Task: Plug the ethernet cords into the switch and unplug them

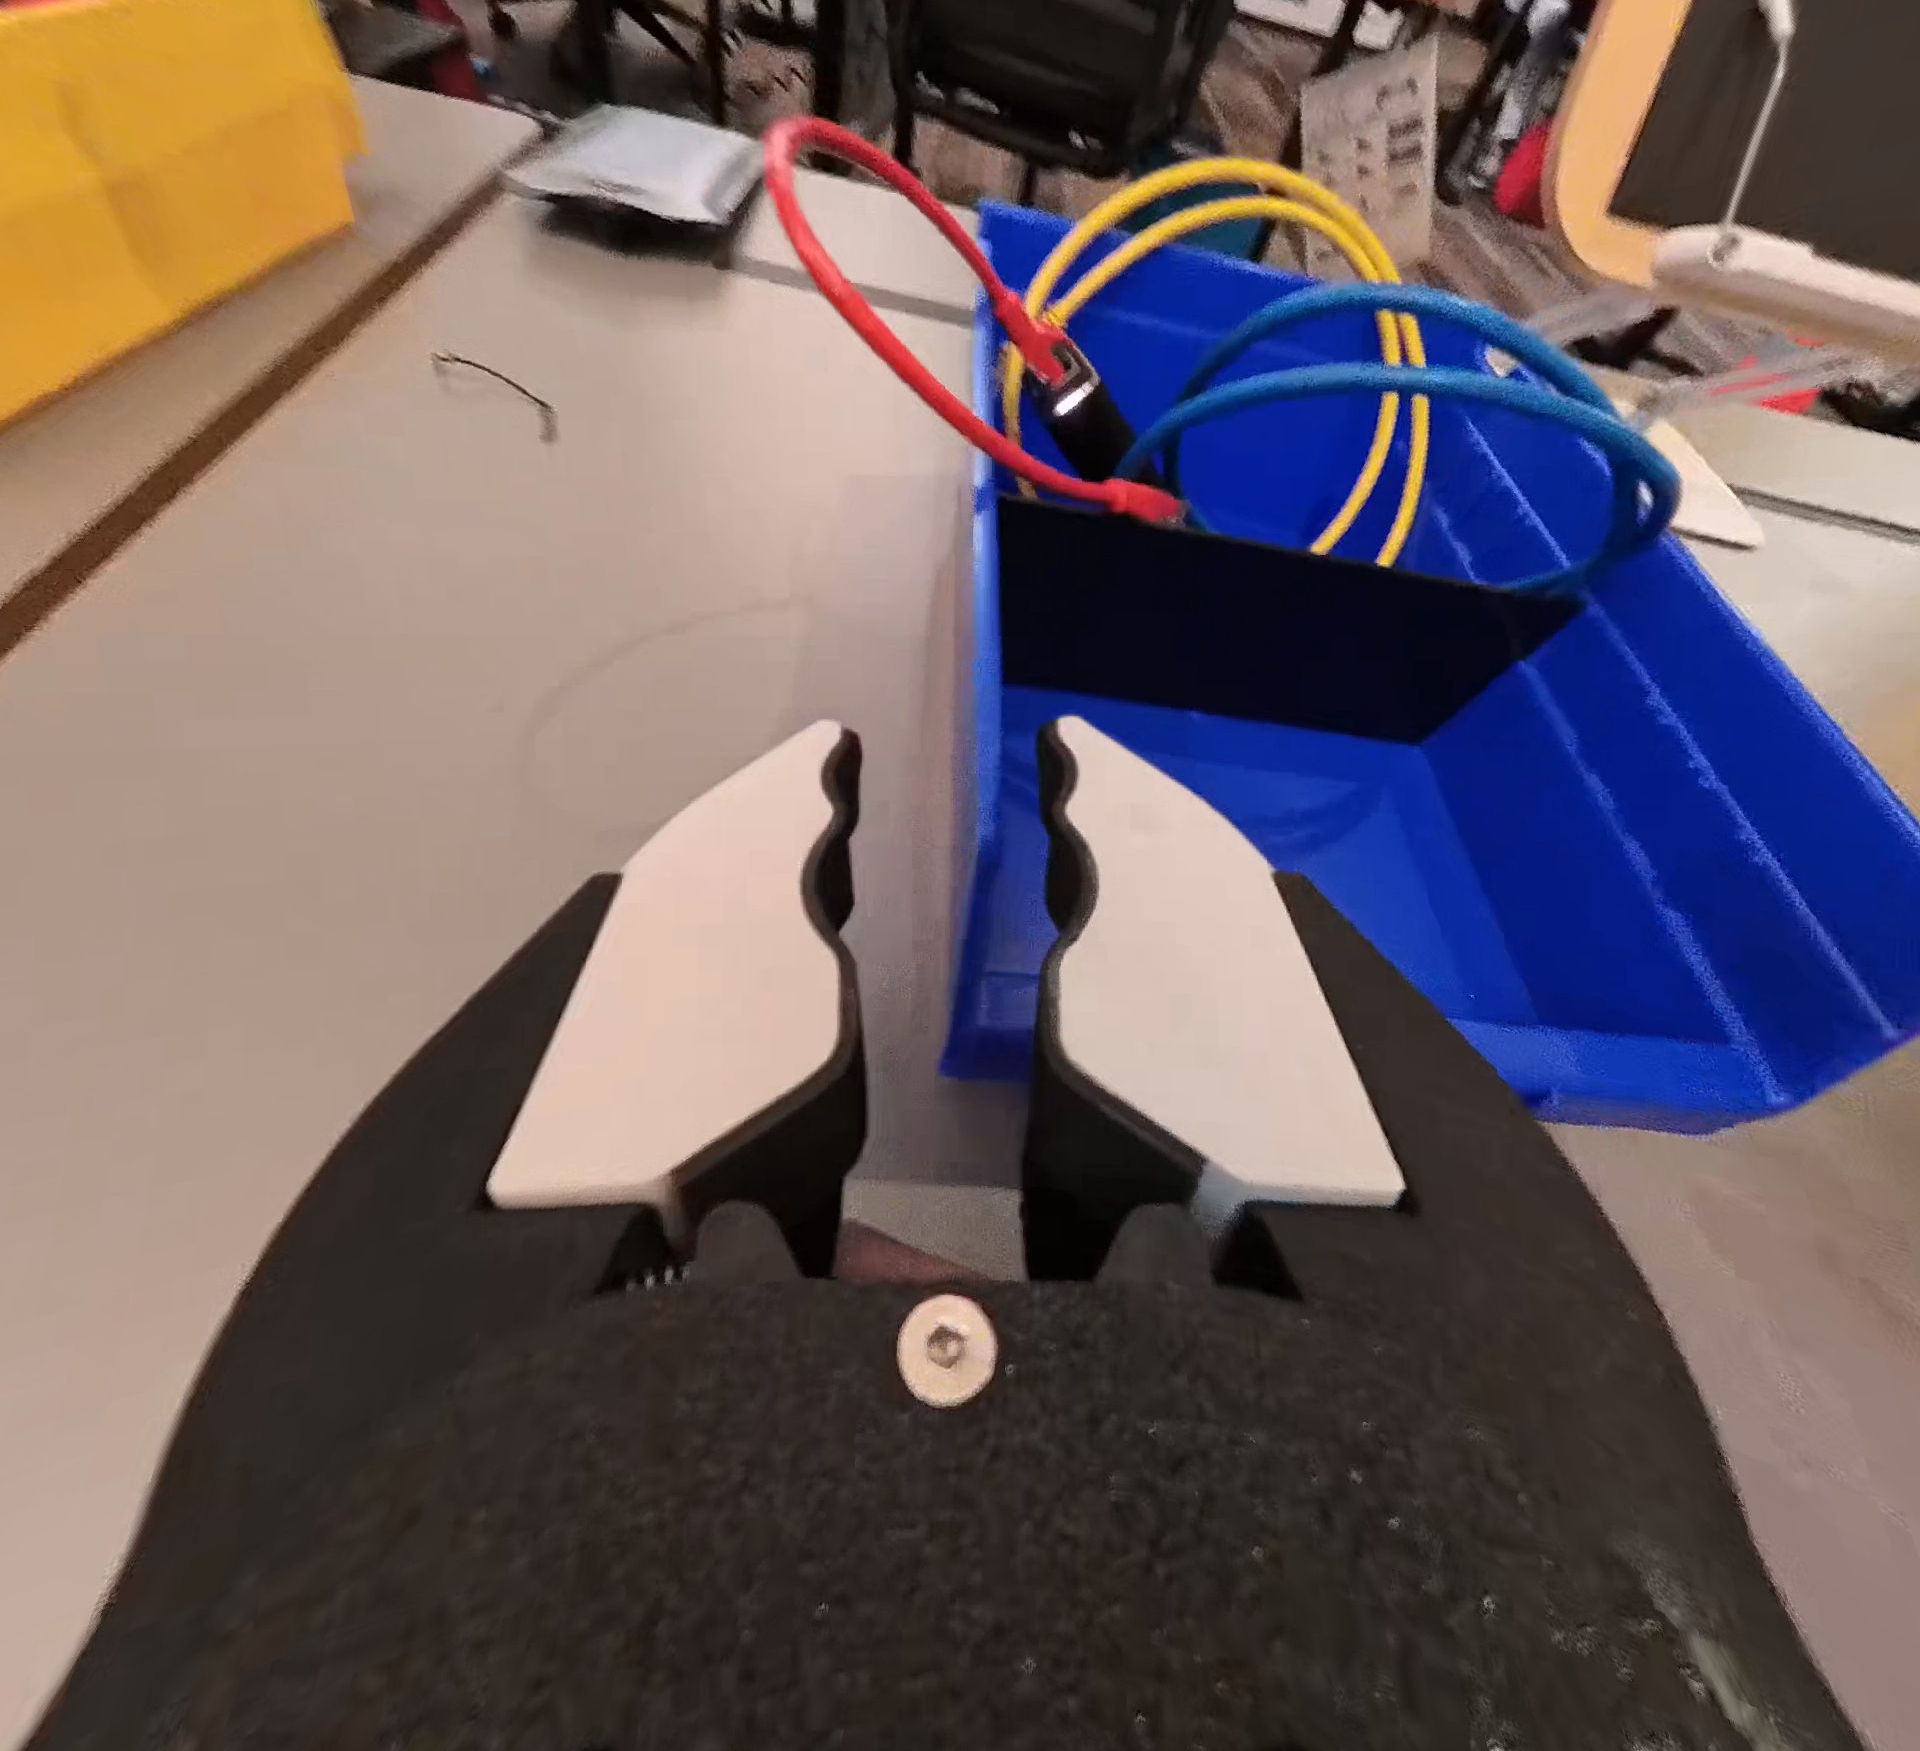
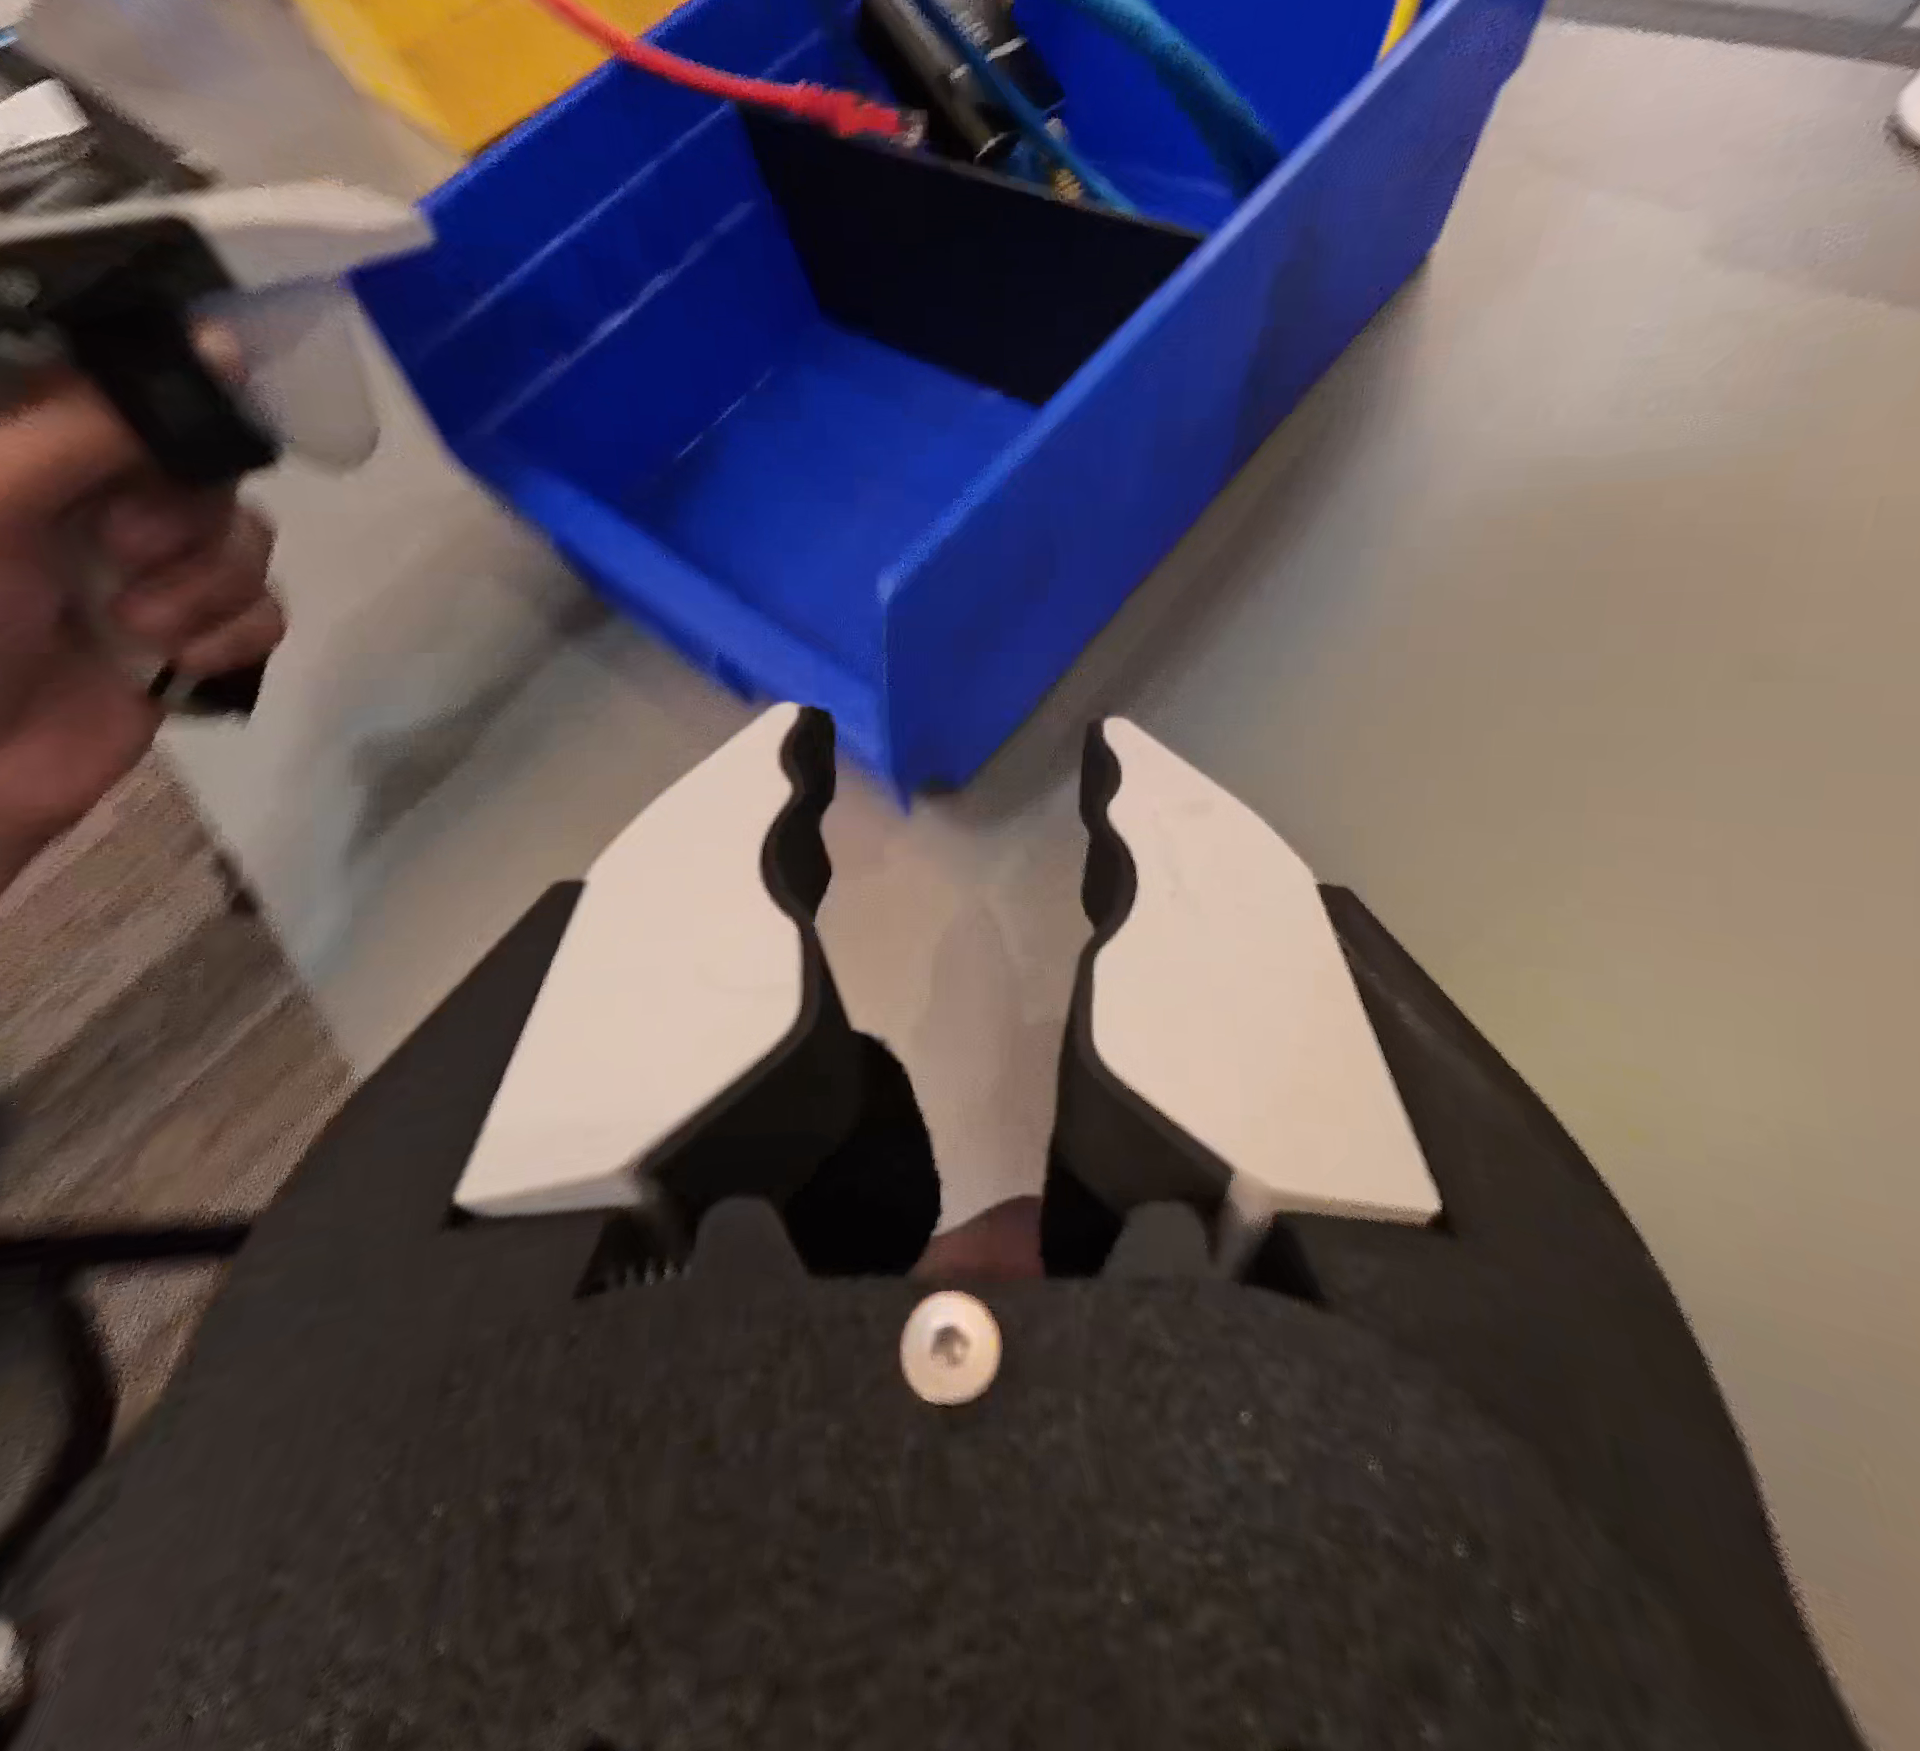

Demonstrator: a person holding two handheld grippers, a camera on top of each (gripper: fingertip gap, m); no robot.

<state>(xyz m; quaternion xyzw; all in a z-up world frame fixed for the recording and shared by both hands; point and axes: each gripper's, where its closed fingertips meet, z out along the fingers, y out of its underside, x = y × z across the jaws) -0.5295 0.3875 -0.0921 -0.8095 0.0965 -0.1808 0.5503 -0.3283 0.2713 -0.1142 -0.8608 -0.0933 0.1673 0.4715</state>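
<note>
Inside blue bin (image 1: 1558, 870), black switch (image 1: 1081, 423) lies tilted.

I see the black switch (image 1: 1081, 423) lying tilted in the far compartment of the blue bin (image 1: 1662, 870), behind a black divider (image 1: 1247, 631), with red (image 1: 883, 288), yellow (image 1: 1392, 392) and blue ethernet cords (image 1: 1455, 382) looping up from it.

Blue bin (image 1: 1558, 870), smooth, slightly glossy moulded plastic, with a matt black divider (image 1: 1247, 631). Cords: red cord (image 1: 883, 330), yellow cord (image 1: 1392, 371) and blue cord (image 1: 1351, 392), smooth rubbery sheaths. Table (image 1: 468, 662), matt grey laminate. Gripper bodies, grainy matt black; fingers (image 2: 686, 1005), smooth white plastic; screw (image 2: 951, 1358), bright metal.
</note>
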